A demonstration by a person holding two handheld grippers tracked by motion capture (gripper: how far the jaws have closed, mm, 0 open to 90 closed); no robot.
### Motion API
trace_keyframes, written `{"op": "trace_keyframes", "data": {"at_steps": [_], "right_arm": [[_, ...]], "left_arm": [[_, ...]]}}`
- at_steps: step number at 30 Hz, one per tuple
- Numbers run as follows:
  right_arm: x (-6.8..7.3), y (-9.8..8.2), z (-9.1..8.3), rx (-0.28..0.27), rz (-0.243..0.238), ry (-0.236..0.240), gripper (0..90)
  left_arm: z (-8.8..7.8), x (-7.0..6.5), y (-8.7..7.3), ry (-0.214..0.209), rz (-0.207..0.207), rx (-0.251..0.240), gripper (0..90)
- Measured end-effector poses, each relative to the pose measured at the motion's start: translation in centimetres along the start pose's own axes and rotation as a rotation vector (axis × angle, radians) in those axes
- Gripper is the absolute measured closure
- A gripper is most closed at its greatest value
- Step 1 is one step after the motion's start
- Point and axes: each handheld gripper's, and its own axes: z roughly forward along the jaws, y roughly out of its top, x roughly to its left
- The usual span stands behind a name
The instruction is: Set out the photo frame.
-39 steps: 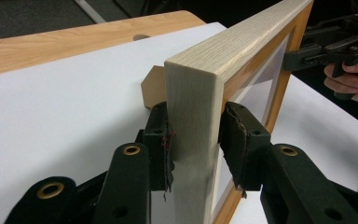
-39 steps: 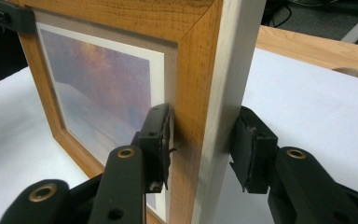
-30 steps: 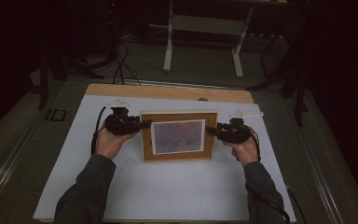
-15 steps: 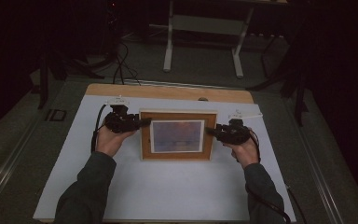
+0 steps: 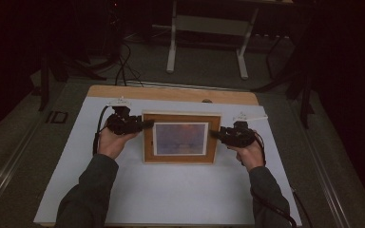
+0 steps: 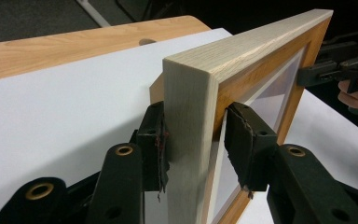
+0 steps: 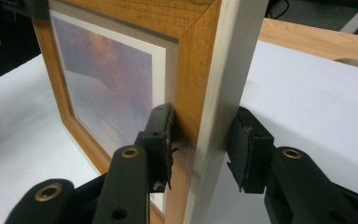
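A wooden picture frame (image 5: 180, 118) with a bluish-pink print is held between my two grippers over the white sheet (image 5: 171, 190). My left gripper (image 5: 147, 124) grips the frame's left edge. In the left gripper view its pads (image 6: 161, 149) sit on the back and front of the frame (image 6: 191, 116). Its jaws have just been opening a little, with the edge still between them. My right gripper (image 5: 215, 134) holds the right edge. In the right gripper view its pads (image 7: 165, 135) clamp the frame (image 7: 205, 70) front and back. Each gripper view shows the other gripper at the far edge: right (image 6: 317, 74), left (image 7: 23, 7).
The white sheet covers most of a wooden table (image 5: 171, 93) that has a small hole (image 5: 207, 100) near its far edge. Behind the table stand the white legs of another table (image 5: 171, 42), and cables (image 5: 123, 66) lie on the dark floor.
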Motion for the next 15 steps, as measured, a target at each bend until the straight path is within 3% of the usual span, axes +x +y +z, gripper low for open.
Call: {"op": "trace_keyframes", "data": {"at_steps": [3,7,15], "right_arm": [[0.0,0.0,0.0,0.001,-0.008,0.000,60.4],[-0.1,-0.1,-0.4,-0.014,-0.008,-0.005,49.5],[-0.3,-0.7,-1.5,-0.021,0.000,-0.021,39.5]], "left_arm": [[-0.1,0.0,0.0,0.002,-0.011,0.001,59.9],[-0.6,-0.1,0.0,0.002,-0.012,-0.001,52.8],[-2.5,-0.2,-0.7,0.021,-0.024,-0.065,44.6]]}}
